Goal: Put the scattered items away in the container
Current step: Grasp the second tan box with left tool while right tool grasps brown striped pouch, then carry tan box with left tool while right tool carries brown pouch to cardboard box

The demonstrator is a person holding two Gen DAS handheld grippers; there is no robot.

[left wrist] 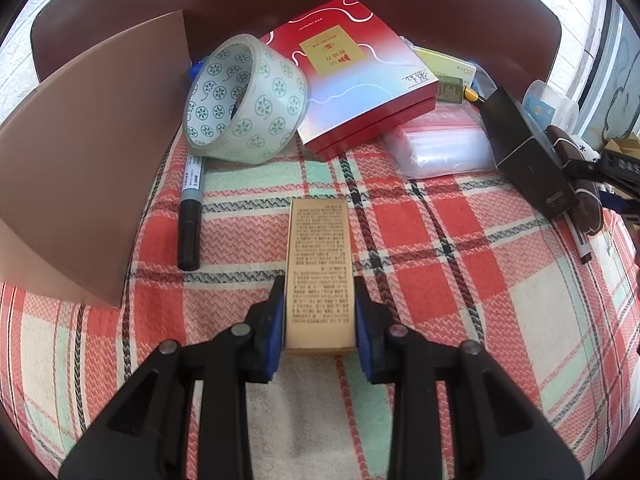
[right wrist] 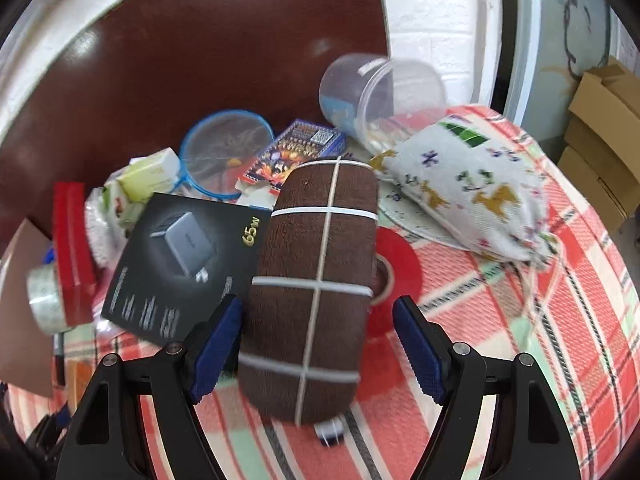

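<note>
My left gripper [left wrist: 319, 312] is shut on a narrow gold box [left wrist: 318, 264] with small printed text, held low over the plaid cloth [left wrist: 460, 300]. A brown cardboard container wall [left wrist: 80, 160] stands at the left. My right gripper [right wrist: 318, 340] is open around a brown plush roll [right wrist: 312, 292] tied with white bands; its left pad is near the roll, the right pad stands apart. The roll also shows at the far right of the left wrist view [left wrist: 576, 184].
Left wrist view: tape roll [left wrist: 244, 98], black marker [left wrist: 190, 216], red box [left wrist: 352, 76], clear bags [left wrist: 440, 144], black charger box [left wrist: 528, 152]. Right wrist view: charger box [right wrist: 184, 264], red tape [right wrist: 396, 276], printed pouch [right wrist: 472, 188], clear tub [right wrist: 380, 92], blue strainer [right wrist: 224, 152], card box [right wrist: 296, 152].
</note>
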